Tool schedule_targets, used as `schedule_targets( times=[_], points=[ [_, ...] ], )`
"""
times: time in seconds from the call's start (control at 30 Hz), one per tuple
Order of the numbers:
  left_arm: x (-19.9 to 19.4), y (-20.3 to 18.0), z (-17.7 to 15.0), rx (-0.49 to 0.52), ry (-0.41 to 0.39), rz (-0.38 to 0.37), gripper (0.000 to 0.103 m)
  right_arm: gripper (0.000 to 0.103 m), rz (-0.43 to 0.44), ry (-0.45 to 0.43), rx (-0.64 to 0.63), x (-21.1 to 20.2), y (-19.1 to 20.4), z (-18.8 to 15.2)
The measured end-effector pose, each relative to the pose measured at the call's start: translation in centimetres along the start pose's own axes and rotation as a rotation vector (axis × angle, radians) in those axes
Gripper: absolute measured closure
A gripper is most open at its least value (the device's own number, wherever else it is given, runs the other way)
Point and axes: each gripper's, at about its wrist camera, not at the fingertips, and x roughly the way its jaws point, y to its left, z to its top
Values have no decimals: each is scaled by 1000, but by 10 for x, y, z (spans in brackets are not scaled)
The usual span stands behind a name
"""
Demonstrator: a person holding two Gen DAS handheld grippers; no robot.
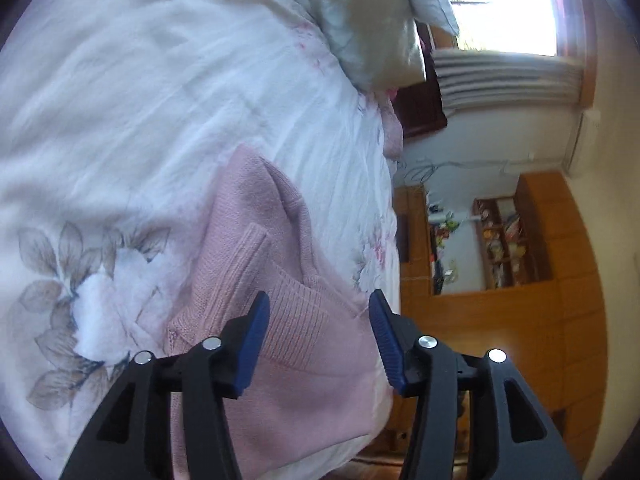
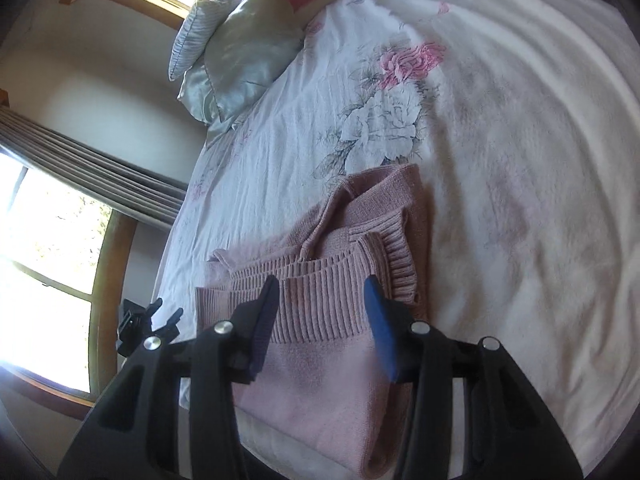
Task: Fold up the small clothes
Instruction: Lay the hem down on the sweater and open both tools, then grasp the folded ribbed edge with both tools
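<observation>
To your left sits a pale green satin cushion (image 2: 240, 60) at the head of the bed, and beside it the white floral-printed bedspread (image 2: 500, 140) spreads wide with nothing blocking your reach. The folded pink ribbed-knit sweater (image 2: 320, 320) lies near the bed's edge, its long axis running away from you, ribbed hem across. Your left gripper (image 1: 319, 334) and right gripper (image 2: 324, 320) both hover over it, fingers spread wide, gripping nothing.
</observation>
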Motion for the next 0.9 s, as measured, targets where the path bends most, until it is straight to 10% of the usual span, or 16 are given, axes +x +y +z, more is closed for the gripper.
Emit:
schedule_targets(
  times=[0.17, 0.47, 0.53, 0.6, 0.77, 0.9],
  points=[
    [18, -14, 12, 151, 59, 209, 44, 59, -31, 52, -8, 28, -7, 1],
    [48, -12, 7, 272, 187, 363, 45, 54, -80, 135, -33, 74, -18, 1],
    [48, -12, 2, 290, 185, 385, 58, 54, -89, 142, -39, 78, -20, 3],
    [45, -13, 1, 316, 161, 407, 95, 54, -86, 145, -44, 80, -21, 5],
    [42, -10, 0, 315, 158, 365, 94, 57, -91, 162, -72, 84, -21, 6],
    [39, -11, 0, 322, 131, 349, 95, 87, -96, 170, -84, 87, -20, 4]
  ],
)
